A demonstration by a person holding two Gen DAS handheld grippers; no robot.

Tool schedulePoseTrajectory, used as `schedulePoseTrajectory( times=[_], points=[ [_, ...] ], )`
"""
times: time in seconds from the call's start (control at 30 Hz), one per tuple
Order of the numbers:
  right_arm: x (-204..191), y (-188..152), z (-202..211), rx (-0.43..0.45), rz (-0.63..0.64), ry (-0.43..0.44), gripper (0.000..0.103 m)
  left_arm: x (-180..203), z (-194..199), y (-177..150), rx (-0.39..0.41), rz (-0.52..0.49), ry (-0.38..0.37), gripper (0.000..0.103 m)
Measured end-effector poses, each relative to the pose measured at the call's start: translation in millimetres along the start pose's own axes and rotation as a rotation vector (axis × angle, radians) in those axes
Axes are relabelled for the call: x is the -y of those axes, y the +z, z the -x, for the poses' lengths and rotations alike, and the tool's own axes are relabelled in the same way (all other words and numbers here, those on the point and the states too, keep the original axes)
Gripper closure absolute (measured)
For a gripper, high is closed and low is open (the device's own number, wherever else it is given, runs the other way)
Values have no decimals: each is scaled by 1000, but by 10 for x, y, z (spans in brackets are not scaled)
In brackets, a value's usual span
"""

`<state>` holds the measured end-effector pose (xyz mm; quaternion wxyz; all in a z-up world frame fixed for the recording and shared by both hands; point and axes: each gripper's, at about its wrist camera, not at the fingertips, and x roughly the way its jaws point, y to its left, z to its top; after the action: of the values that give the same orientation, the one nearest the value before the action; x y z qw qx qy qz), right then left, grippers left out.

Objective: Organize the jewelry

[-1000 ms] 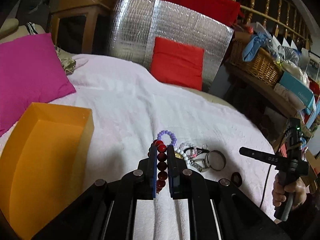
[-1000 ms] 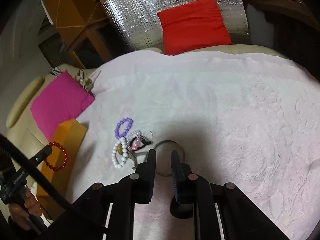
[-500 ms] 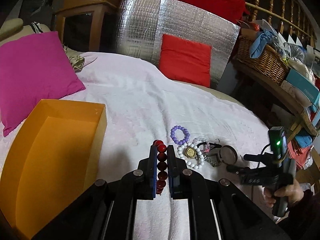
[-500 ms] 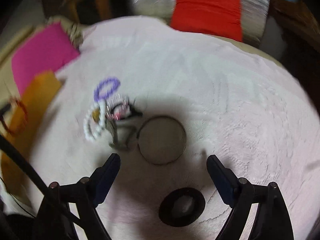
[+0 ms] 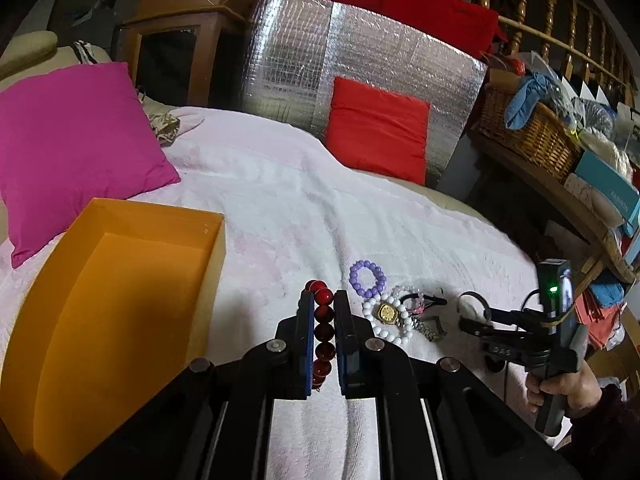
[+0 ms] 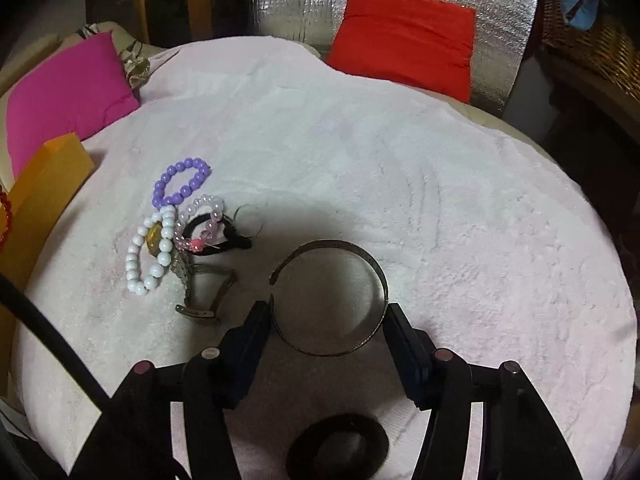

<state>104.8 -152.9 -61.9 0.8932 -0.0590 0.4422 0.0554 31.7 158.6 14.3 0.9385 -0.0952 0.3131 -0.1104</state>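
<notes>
My left gripper is shut on a dark red bead bracelet, held above the white cover just right of the open orange box. My right gripper is open, its fingers on either side of a metal cuff bangle lying on the cover. To its left lie a purple bead bracelet, a white bead bracelet, a gold-faced watch, a pink bead bracelet and a black hair tie. The pile also shows in the left wrist view.
A black scrunchie lies under the right gripper. A pink cushion and a red cushion lie at the back, before a silver foil panel. A shelf with a wicker basket stands at the right.
My right gripper has opened wide and come down around the metal bangle. My left gripper has carried the red bracelet left, nearer the orange box.
</notes>
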Motion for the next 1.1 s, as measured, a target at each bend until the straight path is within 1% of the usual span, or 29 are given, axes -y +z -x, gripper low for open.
schedulePoseTrajectory(
  times=[0.07, 0.1, 0.13, 0.2, 0.27, 0.33, 0.4, 0.43, 0.47, 0.5, 0.53, 0.57, 0.63, 0.67, 0.73, 0.8, 0.83, 0.87, 0.9, 0.93, 1.0, 1.07, 1.1],
  points=[
    [-7, 61, 176, 44, -22, 13, 42, -25, 111, 16, 28, 12, 0, 93],
    [-22, 91, 294, 79, -40, 33, 42, -30, 151, 28, 39, 16, 2, 93],
    [-28, 104, 395, 107, -54, 58, 42, -42, 226, 44, 59, 23, 6, 93],
    [-118, 152, 643, 174, -83, 150, 42, -83, 366, 70, 91, 40, 25, 93],
    [-308, 193, 826, 232, -76, 235, 42, -170, 569, 87, 138, 63, 68, 93],
    [-570, 234, 959, 267, -48, 320, 42, -270, 714, 81, 166, 81, 115, 93],
    [-878, 285, 1018, 281, -29, 411, 42, -388, 839, 53, 187, 94, 181, 93],
    [-1056, 318, 1013, 276, -23, 465, 42, -482, 900, 7, 190, 103, 229, 93],
    [-1183, 346, 1000, 267, -17, 495, 42, -528, 920, -26, 186, 108, 251, 93],
    [-1355, 387, 964, 250, -4, 523, 42, -643, 926, -92, 165, 124, 290, 93],
    [-1512, 421, 921, 236, 12, 540, 42, -734, 912, -148, 144, 143, 312, 93],
    [-1750, 472, 876, 224, 41, 561, 42, -822, 890, -214, 121, 163, 324, 93],
    [-2042, 552, 795, 209, 76, 582, 41, -972, 840, -309, 77, 199, 339, 93],
    [-2272, 606, 750, 192, 98, 600, 41, -1022, 816, -339, 60, 209, 348, 93],
    [-2532, 654, 696, 182, 116, 616, 41, -1117, 765, -391, 33, 223, 369, 93],
    [-2821, 748, 585, 156, 128, 625, 41, -1188, 724, -398, 21, 235, 388, 88],
    [-2863, 742, 560, 144, 126, 624, 41, -1222, 703, -419, 13, 243, 397, 78],
    [-2934, 771, 501, 124, 117, 629, 38, -1249, 677, -424, 8, 251, 408, 63],
    [-2972, 797, 452, 109, 106, 627, 32, -1261, 657, -438, 7, 259, 421, 55],
    [-2970, 812, 429, 99, 93, 612, 30, -1259, 658, -441, 10, 263, 428, 47],
    [-2871, 797, 419, 96, 61, 611, 29, -1215, 690, -442, 27, 255, 427, 47],
    [-2760, 777, 444, 115, 40, 618, 29, -1153, 671, -420, 34, 237, 438, 47],
    [-2638, 758, 496, 135, 38, 593, 29, -1119, 688, -432, 35, 229, 438, 47]
  ],
)
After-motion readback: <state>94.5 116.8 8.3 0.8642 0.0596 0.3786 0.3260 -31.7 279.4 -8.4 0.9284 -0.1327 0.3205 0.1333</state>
